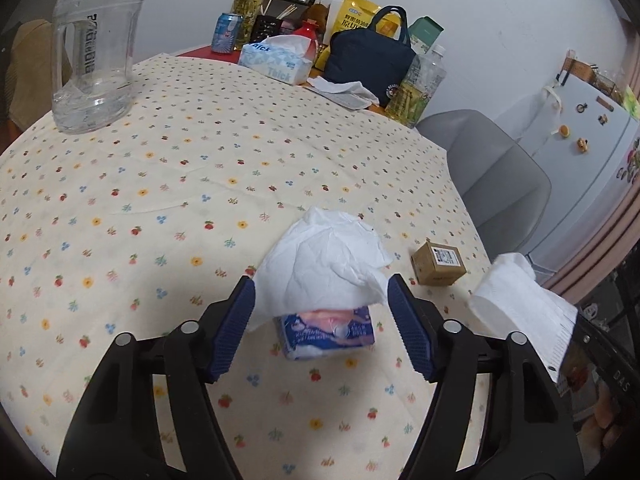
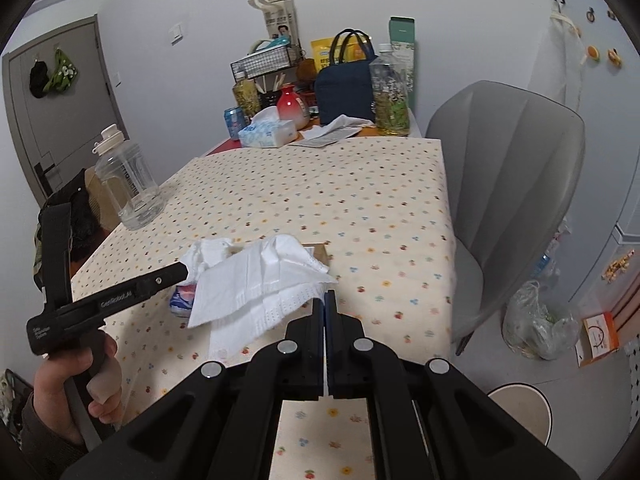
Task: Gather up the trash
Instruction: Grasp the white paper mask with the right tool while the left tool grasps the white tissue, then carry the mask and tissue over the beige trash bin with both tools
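Observation:
A crumpled white tissue [image 1: 324,256] lies draped over a small blue and pink tissue pack [image 1: 328,334] on the flowered tablecloth [image 1: 160,184]. My left gripper [image 1: 320,304] stands open around them, one blue pad on each side and close to the tissue's edges. A small brown cardboard box [image 1: 438,264] sits just to the right. My right gripper [image 2: 325,300] is shut on a flat white napkin [image 2: 260,292], held above the table's near right corner; the napkin [image 1: 516,292] also shows in the left wrist view. In the right wrist view a hand holds the left gripper [image 2: 180,272] at the tissue [image 2: 208,254].
A clear water jug [image 1: 94,52] stands at the far left. A tissue box [image 1: 276,60], a navy bag [image 1: 372,56], bottles and a can crowd the far end. A grey chair [image 2: 516,184] stands by the table's right edge. A plastic bag [image 2: 536,320] and a round bin [image 2: 520,412] are on the floor.

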`<act>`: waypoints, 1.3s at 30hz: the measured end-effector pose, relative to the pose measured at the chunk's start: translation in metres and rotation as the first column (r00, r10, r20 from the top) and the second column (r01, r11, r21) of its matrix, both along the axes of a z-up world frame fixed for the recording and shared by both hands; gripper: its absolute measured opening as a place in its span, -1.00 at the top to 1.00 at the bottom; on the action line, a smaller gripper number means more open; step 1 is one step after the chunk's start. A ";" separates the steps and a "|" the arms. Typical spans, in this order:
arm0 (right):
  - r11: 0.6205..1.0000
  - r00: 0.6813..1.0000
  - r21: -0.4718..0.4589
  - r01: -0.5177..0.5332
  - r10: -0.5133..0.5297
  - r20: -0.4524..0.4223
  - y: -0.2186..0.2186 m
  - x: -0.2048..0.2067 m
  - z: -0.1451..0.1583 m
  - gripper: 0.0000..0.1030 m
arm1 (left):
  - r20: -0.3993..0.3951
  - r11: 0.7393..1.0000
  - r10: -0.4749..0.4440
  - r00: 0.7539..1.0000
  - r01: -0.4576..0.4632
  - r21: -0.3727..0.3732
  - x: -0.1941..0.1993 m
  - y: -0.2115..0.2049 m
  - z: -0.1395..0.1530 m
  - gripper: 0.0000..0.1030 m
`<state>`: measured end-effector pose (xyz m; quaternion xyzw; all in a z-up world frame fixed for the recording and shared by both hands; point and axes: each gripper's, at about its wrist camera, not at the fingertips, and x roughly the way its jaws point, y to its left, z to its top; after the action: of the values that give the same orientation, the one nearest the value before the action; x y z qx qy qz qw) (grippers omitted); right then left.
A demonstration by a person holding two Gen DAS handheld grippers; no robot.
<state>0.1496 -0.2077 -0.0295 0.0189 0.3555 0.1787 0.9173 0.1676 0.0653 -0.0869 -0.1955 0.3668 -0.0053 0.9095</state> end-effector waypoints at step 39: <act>0.996 0.995 0.026 0.083 -0.085 0.052 -0.031 -0.025 0.027 0.96 | 0.103 0.997 0.061 0.993 -0.056 -0.048 -0.068 0.046 0.047 0.93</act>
<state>0.1241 -0.2387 -0.0021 0.0399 0.3278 0.1446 0.9328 0.0994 0.1112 -0.0402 -0.2259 0.3129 0.0029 0.9225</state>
